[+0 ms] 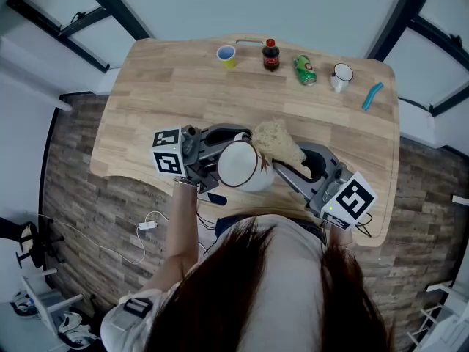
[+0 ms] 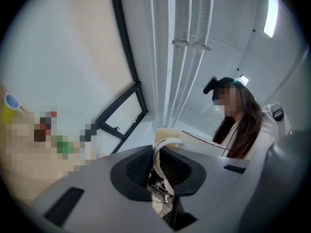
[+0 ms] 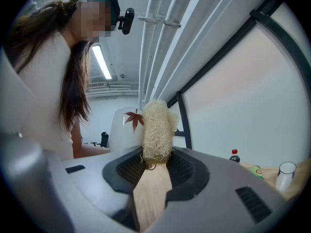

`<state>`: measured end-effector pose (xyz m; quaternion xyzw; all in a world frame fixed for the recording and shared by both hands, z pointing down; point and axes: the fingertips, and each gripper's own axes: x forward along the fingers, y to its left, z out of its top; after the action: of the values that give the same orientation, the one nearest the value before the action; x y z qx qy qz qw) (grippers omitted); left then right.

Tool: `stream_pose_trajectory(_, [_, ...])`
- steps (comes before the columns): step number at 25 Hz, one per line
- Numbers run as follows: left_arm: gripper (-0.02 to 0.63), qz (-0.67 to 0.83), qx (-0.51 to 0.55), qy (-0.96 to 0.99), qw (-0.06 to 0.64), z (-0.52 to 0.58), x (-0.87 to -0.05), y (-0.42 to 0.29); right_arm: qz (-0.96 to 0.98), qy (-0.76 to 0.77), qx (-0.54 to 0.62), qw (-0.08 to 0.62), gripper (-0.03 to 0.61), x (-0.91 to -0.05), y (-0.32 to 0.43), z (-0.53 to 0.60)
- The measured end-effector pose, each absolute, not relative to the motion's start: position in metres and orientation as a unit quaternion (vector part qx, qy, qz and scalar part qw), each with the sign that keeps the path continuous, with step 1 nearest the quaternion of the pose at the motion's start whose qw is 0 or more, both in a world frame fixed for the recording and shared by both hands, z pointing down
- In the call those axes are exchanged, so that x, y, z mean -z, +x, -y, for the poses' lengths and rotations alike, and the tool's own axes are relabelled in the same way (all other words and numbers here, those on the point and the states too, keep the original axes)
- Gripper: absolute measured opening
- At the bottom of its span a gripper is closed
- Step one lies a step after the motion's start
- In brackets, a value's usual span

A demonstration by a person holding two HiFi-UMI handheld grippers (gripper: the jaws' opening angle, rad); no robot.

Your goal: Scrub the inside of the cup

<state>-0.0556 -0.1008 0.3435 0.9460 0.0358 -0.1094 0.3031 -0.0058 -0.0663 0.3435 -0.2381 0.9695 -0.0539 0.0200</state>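
Mostly white cup (image 1: 238,166) (dark rim, red leaf) beside loofah brush (image 1: 277,142)

Bright, even light (fisheye-warped edges), mosaic patches

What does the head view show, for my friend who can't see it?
Seen from above, a person holds a white cup in the left tongs and a wooden-handled scrubbing brush in the right tongs, its fuzzy head beside the cup's rim. Along the wooden table's far edge sit a small cup, a bottle, a can and a mug.
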Motion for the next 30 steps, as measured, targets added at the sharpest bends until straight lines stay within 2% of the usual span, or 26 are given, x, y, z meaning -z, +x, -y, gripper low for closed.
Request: stream_pose_trajectory(30, [0.052, 0.159, 0.107, 0.903, 0.386, 0.157, -0.375, -0.055, -0.930, -0.365, 0.024, 0.024, 0.135, -0.347, 0.022, 0.097])
